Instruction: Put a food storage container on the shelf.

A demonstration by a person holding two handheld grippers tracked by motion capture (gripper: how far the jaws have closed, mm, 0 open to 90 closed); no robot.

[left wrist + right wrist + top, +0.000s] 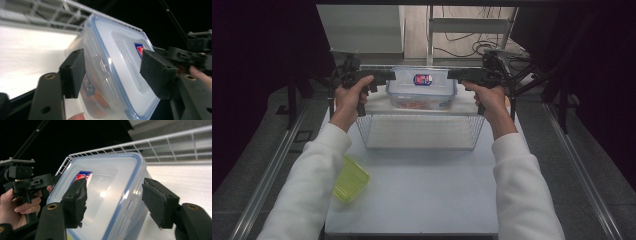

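Though unreadable in print, red-blue label (422,79) on container (422,90); both jaws released.

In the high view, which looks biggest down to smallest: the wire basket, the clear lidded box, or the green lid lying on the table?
Largest to smallest, as they look from above:
1. wire basket
2. clear lidded box
3. green lid
The green lid lies nearer the camera and partly under a sleeve, so its rank against the box is unsure.

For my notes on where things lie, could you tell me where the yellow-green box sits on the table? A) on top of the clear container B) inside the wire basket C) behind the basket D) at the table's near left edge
D: in the high view the yellow-green box lies at the table's near left edge, beside the person's left sleeve, well apart from the wire basket.
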